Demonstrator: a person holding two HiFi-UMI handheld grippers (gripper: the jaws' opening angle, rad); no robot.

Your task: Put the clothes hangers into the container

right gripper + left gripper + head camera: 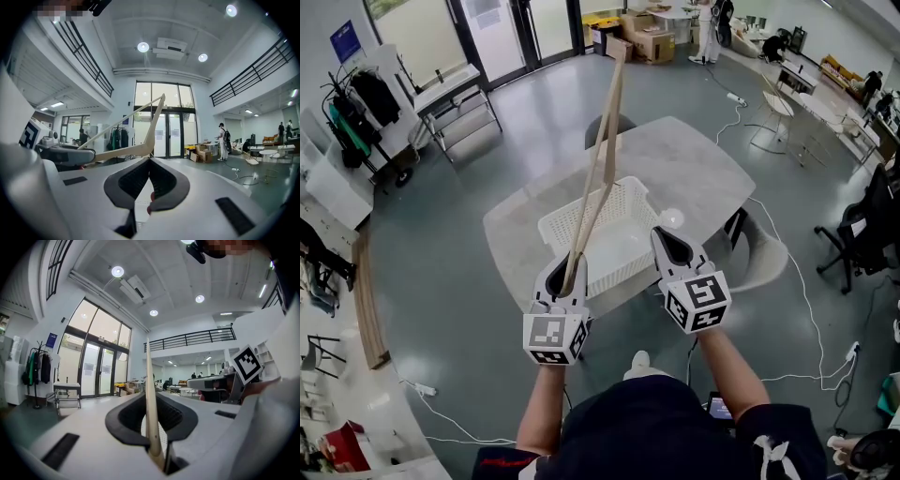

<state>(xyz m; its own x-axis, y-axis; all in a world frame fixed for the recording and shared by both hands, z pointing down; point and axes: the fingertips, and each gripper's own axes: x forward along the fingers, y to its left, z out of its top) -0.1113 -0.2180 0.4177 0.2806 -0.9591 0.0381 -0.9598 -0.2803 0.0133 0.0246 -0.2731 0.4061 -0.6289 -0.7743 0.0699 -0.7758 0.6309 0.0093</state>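
**Our two grippers at the basket, one hanger in the left**

Closest to us, at the near rim of the white basket, are our two grippers. We count one basket, standing on the pale table. Its walls are perforated, and inside it we see only its own white floor.

Our left gripper sits at the basket's near left corner. Its jaws are partly closed and clamped on the lower end of a wooden hanger. The left gripper view shows the hanger passing between the dark pads and pinched deep in the jaws. From there it runs over the basket's left side and on past its far rim. It is held up clear of the basket, not lying in it. The right gripper view shows its two pale arms meeting at an angle, to the left of that gripper's jaws.

Our right gripper is at the basket's near right corner, just beside the rim. Its jaws are drawn together so that the tips meet, with nothing between them.

Just off the basket's right corner a small white round thing lies on the table; we cannot tell what it is. Beyond the basket's far side a dark chair stands at the table, and to the basket's right stands a pale chair.

Our count: two grippers, one hanger, one basket, one table, two chairs
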